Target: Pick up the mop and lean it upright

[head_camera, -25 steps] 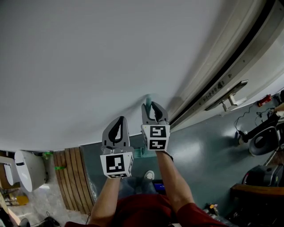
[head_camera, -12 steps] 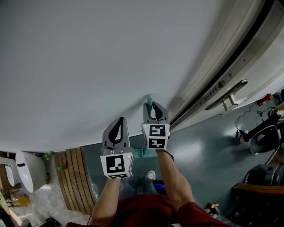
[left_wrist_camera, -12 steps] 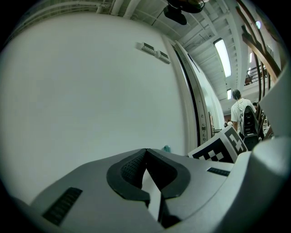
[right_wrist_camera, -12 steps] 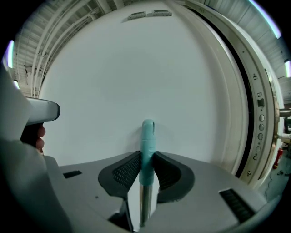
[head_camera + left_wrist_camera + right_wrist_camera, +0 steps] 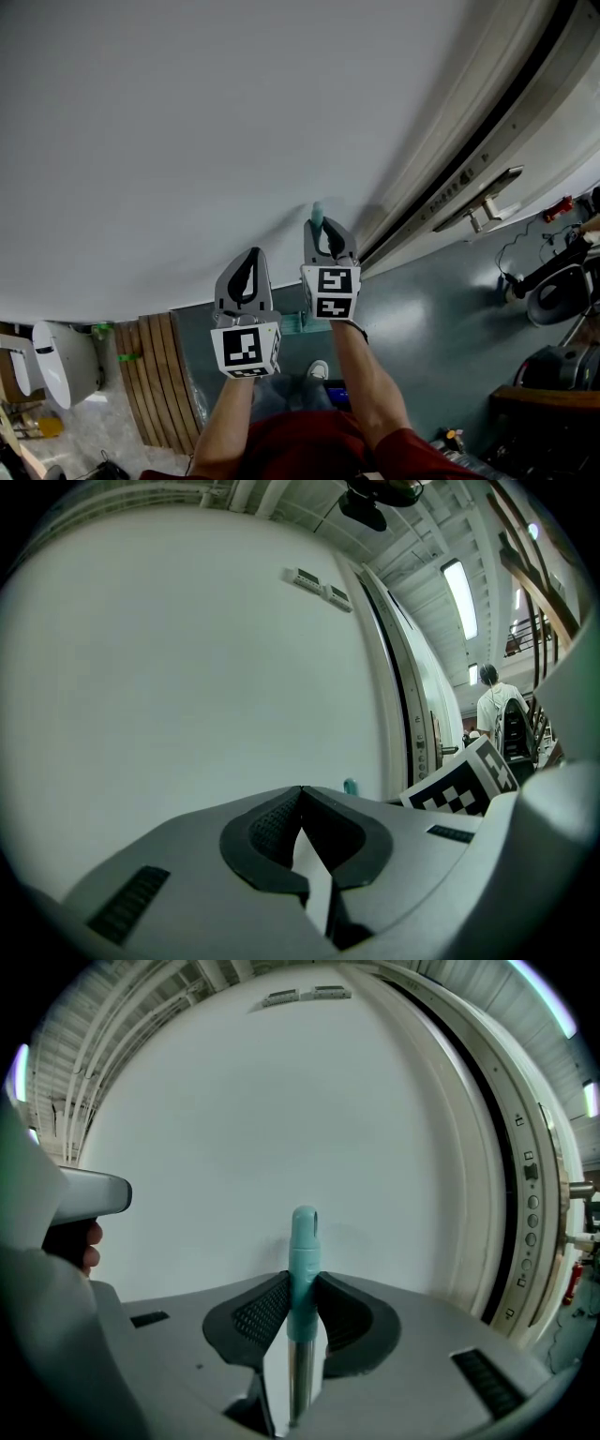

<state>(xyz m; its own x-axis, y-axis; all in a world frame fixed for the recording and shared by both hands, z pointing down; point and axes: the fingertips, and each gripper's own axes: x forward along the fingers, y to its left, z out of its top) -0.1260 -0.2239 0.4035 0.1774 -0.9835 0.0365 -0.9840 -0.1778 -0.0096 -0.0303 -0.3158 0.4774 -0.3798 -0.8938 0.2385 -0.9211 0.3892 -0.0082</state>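
Observation:
The mop's handle (image 5: 302,1260) has a teal end cap and a metal shaft, and it stands upright close to the white wall (image 5: 187,141). My right gripper (image 5: 302,1279) has just been closing, and its pads now press on the teal cap from both sides. In the head view the cap's tip (image 5: 317,210) pokes out above the right gripper (image 5: 325,230). A teal part of the mop (image 5: 292,324) shows low between my forearms. My left gripper (image 5: 250,258) hangs to the left, shut and holding nothing, with its tips (image 5: 300,791) touching. The cap (image 5: 350,786) peeks over it.
A door frame with a metal lever handle (image 5: 487,202) runs along the right of the wall. Wooden slats (image 5: 150,375) and a white fixture (image 5: 61,361) lie at lower left. Equipment and cables (image 5: 553,300) crowd the floor at right. A person (image 5: 497,710) stands far off.
The right gripper's jaws have drawn in onto the mop's teal cap. Both hands and the handle have kept their places.

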